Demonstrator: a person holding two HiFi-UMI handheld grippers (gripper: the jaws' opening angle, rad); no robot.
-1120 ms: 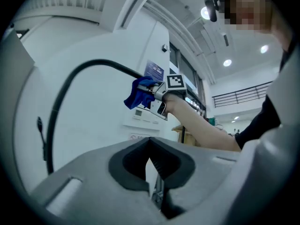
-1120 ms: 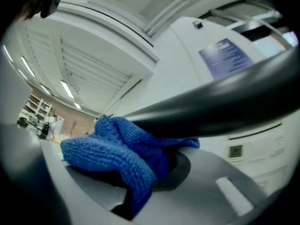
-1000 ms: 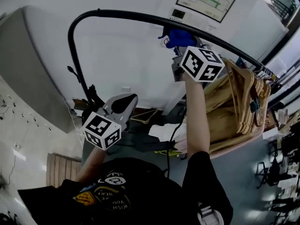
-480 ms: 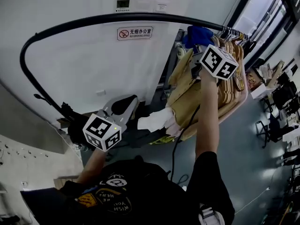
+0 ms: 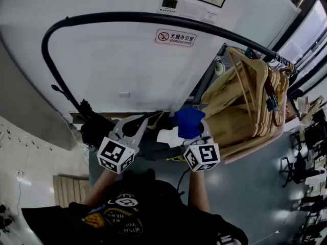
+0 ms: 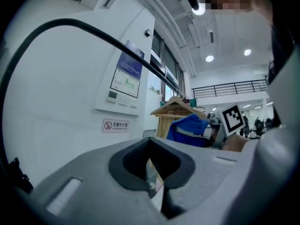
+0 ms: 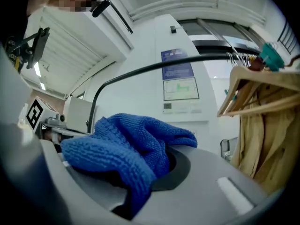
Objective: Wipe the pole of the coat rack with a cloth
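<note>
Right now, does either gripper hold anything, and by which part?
The right gripper holds the blue cloth, pinched at a bunched fold, the rest spilling over the jaws. The left gripper is shut on nothing.

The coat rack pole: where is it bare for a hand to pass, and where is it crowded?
The pole is bare from its left bend, over the no-smoking sign, up to the first wooden hangers; a hand with the blue cloth could probably pass there. At the right end the hangers hang packed together, so it is crowded.
</note>
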